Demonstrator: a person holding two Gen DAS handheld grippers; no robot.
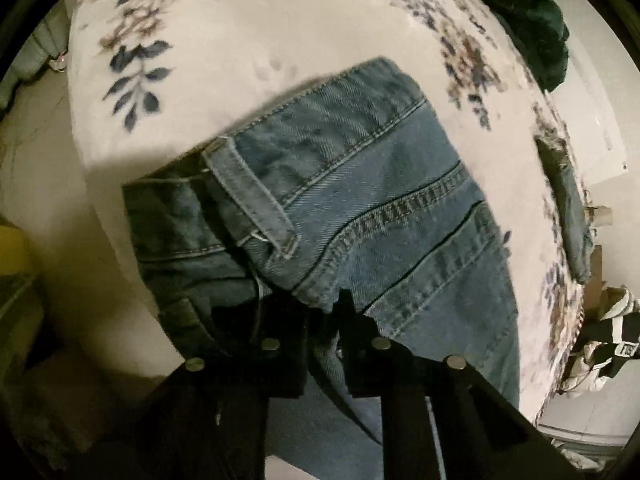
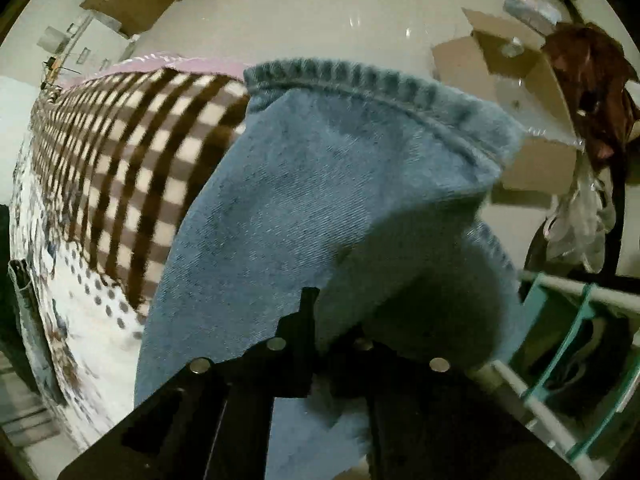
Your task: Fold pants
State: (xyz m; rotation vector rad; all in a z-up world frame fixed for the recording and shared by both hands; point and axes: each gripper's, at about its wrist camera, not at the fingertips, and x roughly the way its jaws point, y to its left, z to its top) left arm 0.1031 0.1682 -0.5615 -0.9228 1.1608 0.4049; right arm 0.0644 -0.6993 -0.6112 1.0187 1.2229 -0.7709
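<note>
The pants are blue denim jeans. In the left wrist view their waistband end [image 1: 344,200], with a belt loop and seams, hangs raised over the bed. My left gripper [image 1: 320,308] is shut on the waist fabric. In the right wrist view the hemmed leg end [image 2: 340,184] fills the middle, lifted above the bed. My right gripper [image 2: 326,320] is shut on the leg cloth, which drapes over its right finger.
The bed has a white floral sheet [image 1: 240,40] with a dark green cloth [image 1: 532,36] at its far edge. A brown checked blanket [image 2: 132,160] lies on the bed. Cardboard boxes [image 2: 516,64] stand on the floor; a teal and white rack [image 2: 568,340] stands at right.
</note>
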